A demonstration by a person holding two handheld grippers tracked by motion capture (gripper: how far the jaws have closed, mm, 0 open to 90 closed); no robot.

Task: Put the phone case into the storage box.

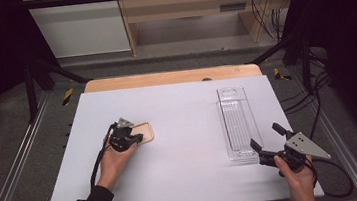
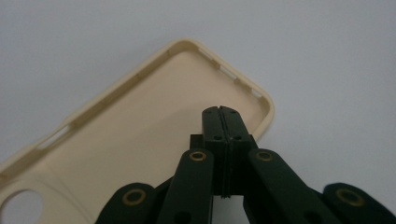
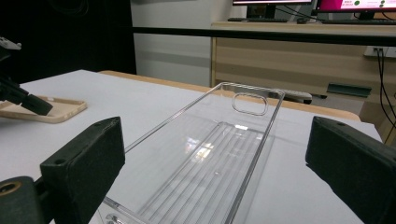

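Note:
A cream phone case (image 1: 145,132) lies open side up on the white table (image 1: 182,155), left of the middle. My left gripper (image 1: 135,138) is over it, tilted down, with its jaws shut together and nothing between them. In the left gripper view the joined tips (image 2: 219,112) sit over the inside of the case (image 2: 130,135), close to its far rim. My right gripper (image 1: 267,137) is held open at the near right. Its wide-apart jaws (image 3: 217,151) frame the near end of a clear plastic tray (image 3: 205,163).
The long clear tray (image 1: 236,119) lies lengthwise at the table's right and holds nothing. In the right gripper view the cream case (image 3: 46,109) and the left gripper's tip (image 3: 21,97) show far left. A wooden strip (image 1: 171,77) edges the back; cables hang at the right.

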